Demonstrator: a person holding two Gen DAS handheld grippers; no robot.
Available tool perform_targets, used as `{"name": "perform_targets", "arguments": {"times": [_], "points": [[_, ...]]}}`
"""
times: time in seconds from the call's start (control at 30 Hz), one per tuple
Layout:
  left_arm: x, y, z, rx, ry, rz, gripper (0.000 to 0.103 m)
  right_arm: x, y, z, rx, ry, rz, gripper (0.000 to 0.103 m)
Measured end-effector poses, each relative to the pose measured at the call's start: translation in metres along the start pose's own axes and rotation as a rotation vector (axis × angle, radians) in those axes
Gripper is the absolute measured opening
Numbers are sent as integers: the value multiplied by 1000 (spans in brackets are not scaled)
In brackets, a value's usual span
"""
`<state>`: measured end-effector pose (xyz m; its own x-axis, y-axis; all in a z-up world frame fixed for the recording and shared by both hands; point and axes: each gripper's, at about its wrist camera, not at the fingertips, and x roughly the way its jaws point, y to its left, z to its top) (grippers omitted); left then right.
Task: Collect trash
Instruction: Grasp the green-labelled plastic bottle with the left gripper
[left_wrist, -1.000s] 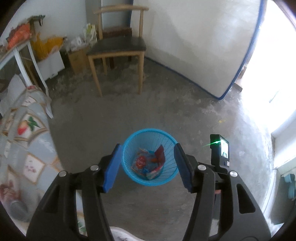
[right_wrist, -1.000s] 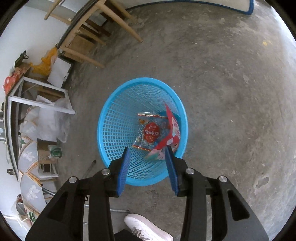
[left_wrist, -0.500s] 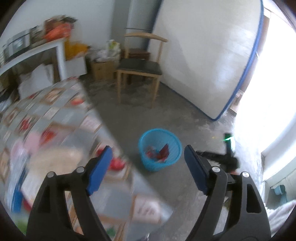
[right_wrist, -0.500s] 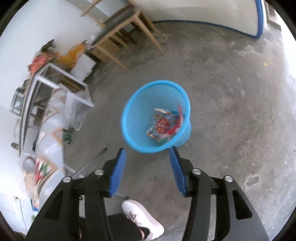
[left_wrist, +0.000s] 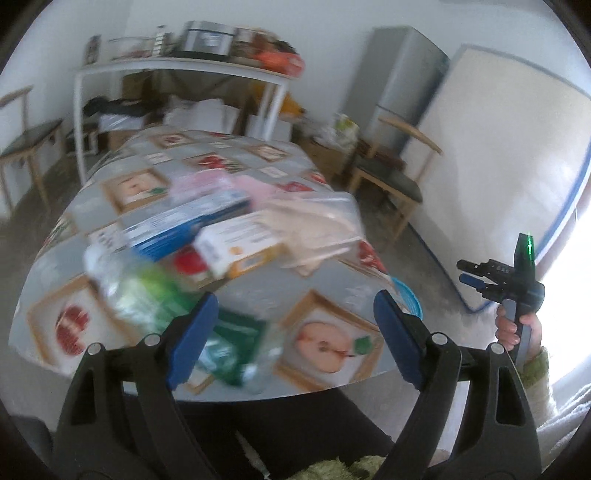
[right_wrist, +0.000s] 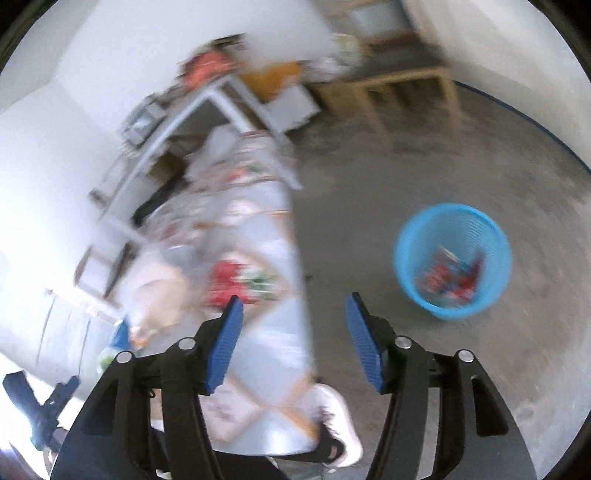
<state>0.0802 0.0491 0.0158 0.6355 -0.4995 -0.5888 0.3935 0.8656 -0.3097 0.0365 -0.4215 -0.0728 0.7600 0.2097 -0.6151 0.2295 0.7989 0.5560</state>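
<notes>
- The left gripper (left_wrist: 291, 332) hangs above the near edge of the fruit-patterned tablecloth table (left_wrist: 325, 280), jaws wide and empty, probably ready for the blurred green plastic wrapper (left_wrist: 159, 295).
- The right gripper (right_wrist: 293, 339) is also wide, empty.
- The blue mesh plastic basket (right_wrist: 406, 258) stands on the floor at right, holding wrappers.

The tabletop (left_wrist: 229, 295) wears a glossy oilcloth with printed fruit squares. Near its front edge lie crinkled clear and green plastic wrappers (left_wrist: 155, 295); toward the middle, matt cardboard boxes (left_wrist: 236, 247). Both claws, left (left_wrist: 291, 336) and right (right_wrist: 293, 343), are matt black plastic with ribbed blue pads (right_wrist: 364, 350). The blue basket (right_wrist: 452, 225) is openwork plastic mesh on a rough grey concrete floor (right_wrist: 424, 177). The chair (left_wrist: 391, 177) is bare wood.
</notes>
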Motion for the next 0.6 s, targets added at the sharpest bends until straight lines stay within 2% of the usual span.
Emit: {"name": "perform_targets", "arguments": {"times": [0.17, 0.3, 0.43, 0.5, 0.53, 0.6], "points": [[-4, 37, -11, -84, -33, 34, 82, 27, 87, -2, -136, 65, 96, 62], [-1, 63, -18, -167, -42, 25, 82, 49, 149, -16, -241, 147, 174, 65], [5, 90, -25, -265, -49, -1, 82, 85, 206, -44, -312, 297, 316, 65], [12, 105, -27, -327, -40, -13, 82, 109, 229, -63, -332, 375, 349, 64], [16, 115, -28, -370, -33, -13, 82, 120, 237, -70, -336, 403, 352, 62], [24, 135, -29, -462, -3, 7, 82, 145, 248, -87, -323, 487, 351, 47]]}}
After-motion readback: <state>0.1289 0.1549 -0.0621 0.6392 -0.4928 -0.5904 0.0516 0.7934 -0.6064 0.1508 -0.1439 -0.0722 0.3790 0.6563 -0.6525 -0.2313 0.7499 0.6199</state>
